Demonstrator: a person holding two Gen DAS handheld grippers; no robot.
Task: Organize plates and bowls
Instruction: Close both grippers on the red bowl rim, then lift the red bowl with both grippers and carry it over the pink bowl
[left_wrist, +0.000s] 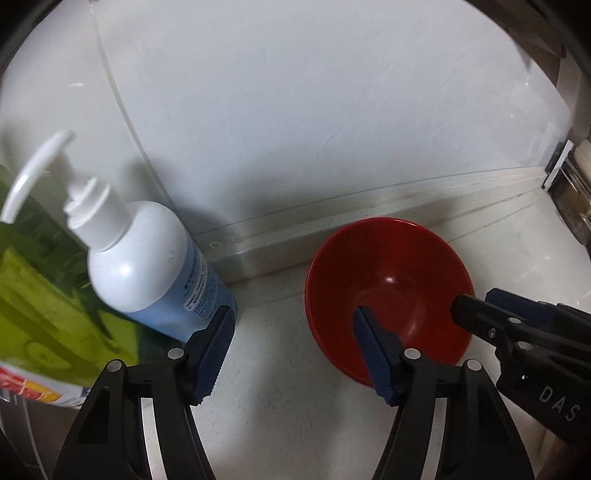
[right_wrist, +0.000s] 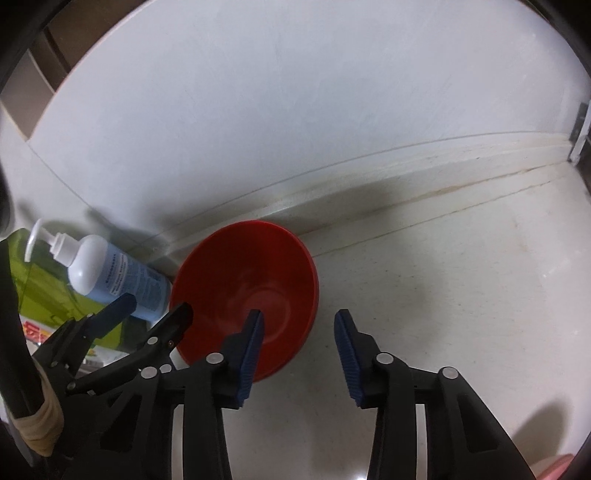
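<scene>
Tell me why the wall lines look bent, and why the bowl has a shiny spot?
Left wrist view: the fisheye lens bends the wall seam, and lamp glare gleams inside the red bowl; the pump bottle looks slightly blurred. Right wrist view: the counter edge curves likewise, with soft shadows behind the bowl.

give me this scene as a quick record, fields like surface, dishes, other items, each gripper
surface: pale countertop meeting a white wall
dishes: one red bowl, upright, empty, near the wall
other items: white pump bottle with blue label, left of the bowl; green packet beside the bottle
left gripper: open, one finger over the bowl, holding nothing
right gripper: open, one finger over the bowl, the other outside its rim; holding nothing
plates: none in view
</scene>
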